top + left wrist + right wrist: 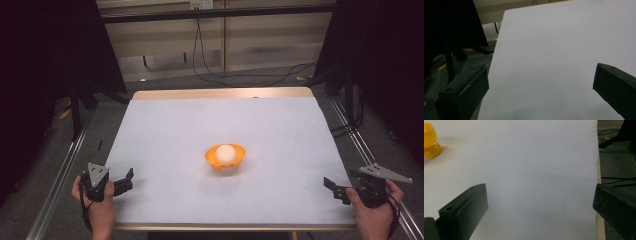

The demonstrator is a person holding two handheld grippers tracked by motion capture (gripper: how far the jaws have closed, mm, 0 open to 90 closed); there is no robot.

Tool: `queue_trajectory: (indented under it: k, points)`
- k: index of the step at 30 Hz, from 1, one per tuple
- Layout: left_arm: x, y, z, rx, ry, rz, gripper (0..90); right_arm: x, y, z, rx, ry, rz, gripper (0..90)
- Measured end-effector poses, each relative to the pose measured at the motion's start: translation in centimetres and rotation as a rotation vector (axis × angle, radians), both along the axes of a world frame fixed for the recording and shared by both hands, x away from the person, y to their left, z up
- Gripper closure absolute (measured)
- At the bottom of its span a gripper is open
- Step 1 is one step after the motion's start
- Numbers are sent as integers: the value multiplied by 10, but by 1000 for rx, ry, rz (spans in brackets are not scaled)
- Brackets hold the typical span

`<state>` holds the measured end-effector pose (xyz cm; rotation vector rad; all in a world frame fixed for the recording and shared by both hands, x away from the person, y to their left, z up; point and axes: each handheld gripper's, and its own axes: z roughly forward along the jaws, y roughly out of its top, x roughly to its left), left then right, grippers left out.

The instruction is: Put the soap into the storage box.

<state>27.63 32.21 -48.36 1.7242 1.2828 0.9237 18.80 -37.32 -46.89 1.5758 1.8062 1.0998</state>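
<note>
Progress: nothing's happening to the goods yet, so pretty much everything's still waiting to be done.
Bowl: orange bowl [225,158] is sitting mid-table on the white sheet [165,135], holding a white ball [226,152].
Left gripper [126,181]: jaws gaping wide, gripping nothing, hanging near the table's front-left corner.
Right gripper [334,188]: jaws spread, also carrying nothing, well apart from the bowl at front-right.

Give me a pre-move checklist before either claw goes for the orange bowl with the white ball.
1. Left claw open, nothing held: ok.
2. Right claw open, nothing held: ok.
3. White ball seated in the orange bowl: ok.
4. Bowl upright near the middle of the table, well off the edges: ok.
5. Sheet between both claws and the bowl free of obstacles: ok.
6. Whether the ball sits loose in the bowl: cannot tell.
</note>
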Motion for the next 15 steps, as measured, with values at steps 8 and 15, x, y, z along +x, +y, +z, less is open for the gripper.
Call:
queue_trajectory:
  k: [8, 15]
  points:
    - [0, 1, 0, -13, -2, 6, 0, -12, -4, -7, 22, -42, -16, 0]
    - [0, 2, 0, -14, -3, 2, 0, -14, -6, -8, 37, -60, -20, 0]
